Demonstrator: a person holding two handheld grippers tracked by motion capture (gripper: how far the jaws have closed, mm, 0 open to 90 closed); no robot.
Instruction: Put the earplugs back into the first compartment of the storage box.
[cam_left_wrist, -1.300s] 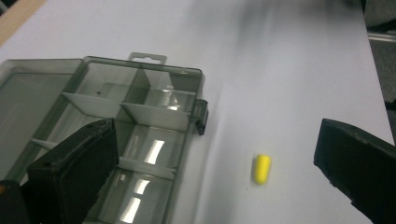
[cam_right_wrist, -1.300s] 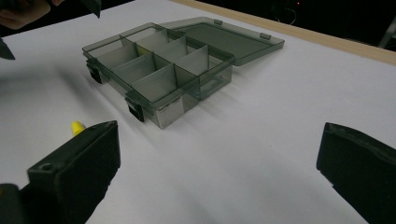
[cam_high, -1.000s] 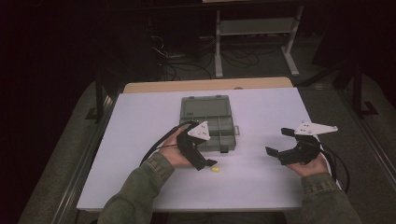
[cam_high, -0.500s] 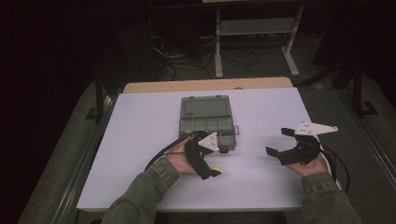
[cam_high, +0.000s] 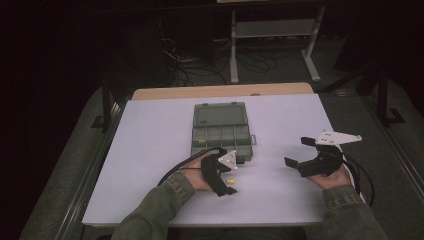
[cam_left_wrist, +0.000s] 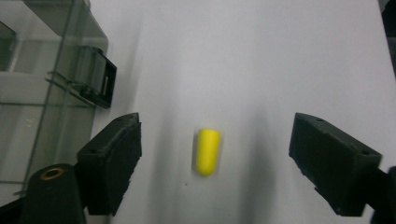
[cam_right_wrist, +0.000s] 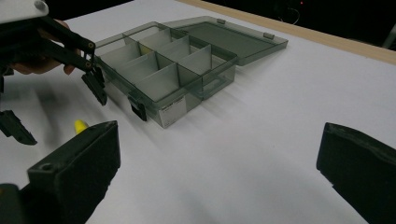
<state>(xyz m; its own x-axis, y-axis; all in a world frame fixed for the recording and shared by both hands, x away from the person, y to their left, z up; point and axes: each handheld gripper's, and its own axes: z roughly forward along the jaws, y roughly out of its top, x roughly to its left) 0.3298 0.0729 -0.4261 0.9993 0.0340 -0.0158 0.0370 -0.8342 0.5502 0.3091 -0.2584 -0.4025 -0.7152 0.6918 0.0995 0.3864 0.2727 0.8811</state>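
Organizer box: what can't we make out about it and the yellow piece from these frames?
- Organizer box, high view: contents too small and dim; one yellow speck in a compartment, unidentifiable.
- Left gripper view: box cut off by the left edge.
- Right gripper view: yellow piece mostly hidden behind the right gripper's near jaw.
- High view: yellow piece partly covered by the left gripper.
- Left gripper view: yellow piece blurred; contact with table unclear.

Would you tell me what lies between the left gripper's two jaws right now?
A small yellow cylinder lies on the white table between the open left gripper's jaws, touching neither, as the left gripper view shows.

Dim room, white table (cam_high: 150, 150), metal shelf frame (cam_high: 272, 35) behind.
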